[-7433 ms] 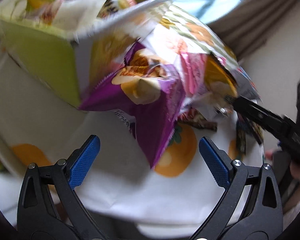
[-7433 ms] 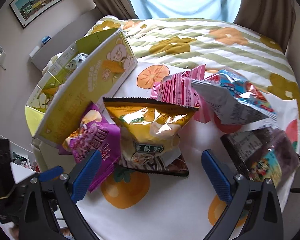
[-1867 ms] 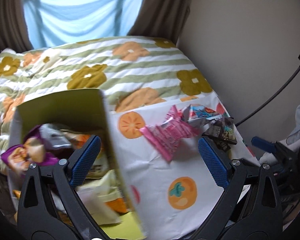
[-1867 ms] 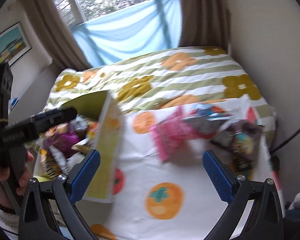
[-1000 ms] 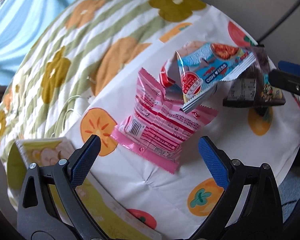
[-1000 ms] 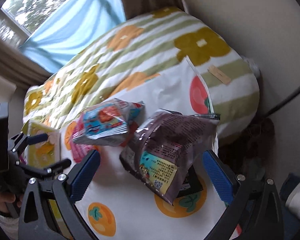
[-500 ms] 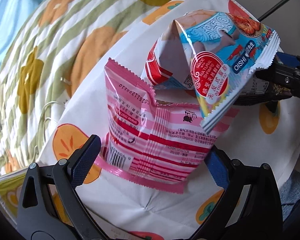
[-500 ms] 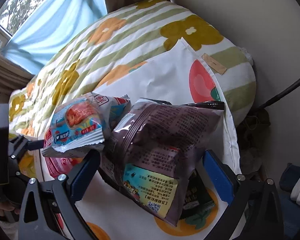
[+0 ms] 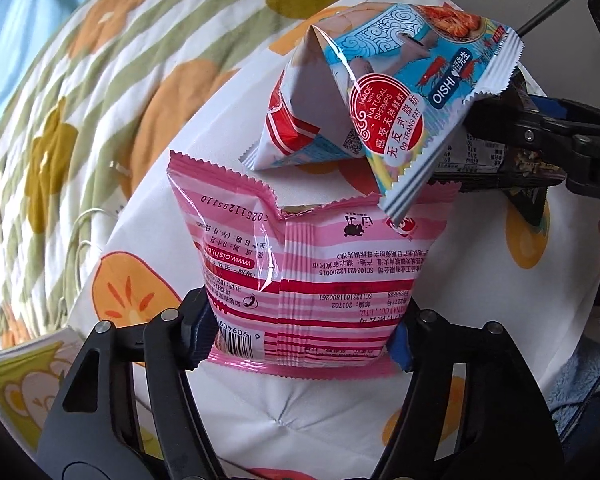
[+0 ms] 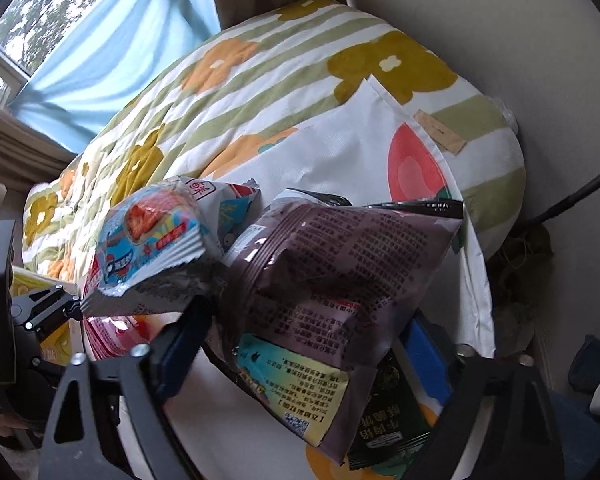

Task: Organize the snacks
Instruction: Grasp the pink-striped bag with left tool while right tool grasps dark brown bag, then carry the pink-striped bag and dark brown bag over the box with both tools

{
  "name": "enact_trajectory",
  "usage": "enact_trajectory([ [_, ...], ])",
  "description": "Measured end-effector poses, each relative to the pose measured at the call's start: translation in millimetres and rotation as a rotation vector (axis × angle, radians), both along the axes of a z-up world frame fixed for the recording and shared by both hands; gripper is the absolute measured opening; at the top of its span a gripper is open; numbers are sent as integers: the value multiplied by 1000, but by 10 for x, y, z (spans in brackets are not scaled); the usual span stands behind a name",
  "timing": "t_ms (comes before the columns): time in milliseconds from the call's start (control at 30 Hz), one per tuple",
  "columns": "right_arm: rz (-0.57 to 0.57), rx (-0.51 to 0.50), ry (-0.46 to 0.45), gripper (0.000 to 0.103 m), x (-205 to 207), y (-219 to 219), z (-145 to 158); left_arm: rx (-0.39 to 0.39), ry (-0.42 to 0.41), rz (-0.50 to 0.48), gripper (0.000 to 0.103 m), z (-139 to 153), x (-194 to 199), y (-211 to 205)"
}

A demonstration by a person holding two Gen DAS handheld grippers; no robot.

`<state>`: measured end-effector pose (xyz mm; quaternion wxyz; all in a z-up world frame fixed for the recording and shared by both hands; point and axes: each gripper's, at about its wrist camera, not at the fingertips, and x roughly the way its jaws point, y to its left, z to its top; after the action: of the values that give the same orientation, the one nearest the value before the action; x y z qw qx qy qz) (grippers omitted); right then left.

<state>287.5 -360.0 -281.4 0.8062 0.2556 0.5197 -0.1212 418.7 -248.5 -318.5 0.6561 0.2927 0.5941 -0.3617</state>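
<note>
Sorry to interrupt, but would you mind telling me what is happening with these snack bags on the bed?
A person is tidying snacks with a handheld gripper in each hand. The left gripper is closing on the lower part of the pink striped bag, while the right gripper closes around the dark purple bag. The blue shrimp-cracker bag leans untouched between them on the fruit-print cloth.

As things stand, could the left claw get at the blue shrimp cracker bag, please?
Probably not directly: the left claw is closing around the pink bag, and the blue shrimp cracker bag leans beyond its top edge.
</note>
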Motion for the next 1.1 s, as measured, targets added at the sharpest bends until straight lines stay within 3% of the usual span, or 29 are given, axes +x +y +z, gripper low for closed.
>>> enact_trajectory([
  [67, 12, -10, -8, 71, -24, -3, 21, -3, 6, 17, 63, 12, -10, 20],
  [267, 33, -14, -22, 62, -104, -17, 60, -21, 25, 70, 61, 84, -73, 90],
  [633, 50, -44, -68, 61, -398, 1, 343, -52, 1, 141, 60, 364, -298, 133],
  [1100, 142, -89, -168, 61, -891, 11, 982, -149, -152, 274, 60, 1223, -820, 388],
])
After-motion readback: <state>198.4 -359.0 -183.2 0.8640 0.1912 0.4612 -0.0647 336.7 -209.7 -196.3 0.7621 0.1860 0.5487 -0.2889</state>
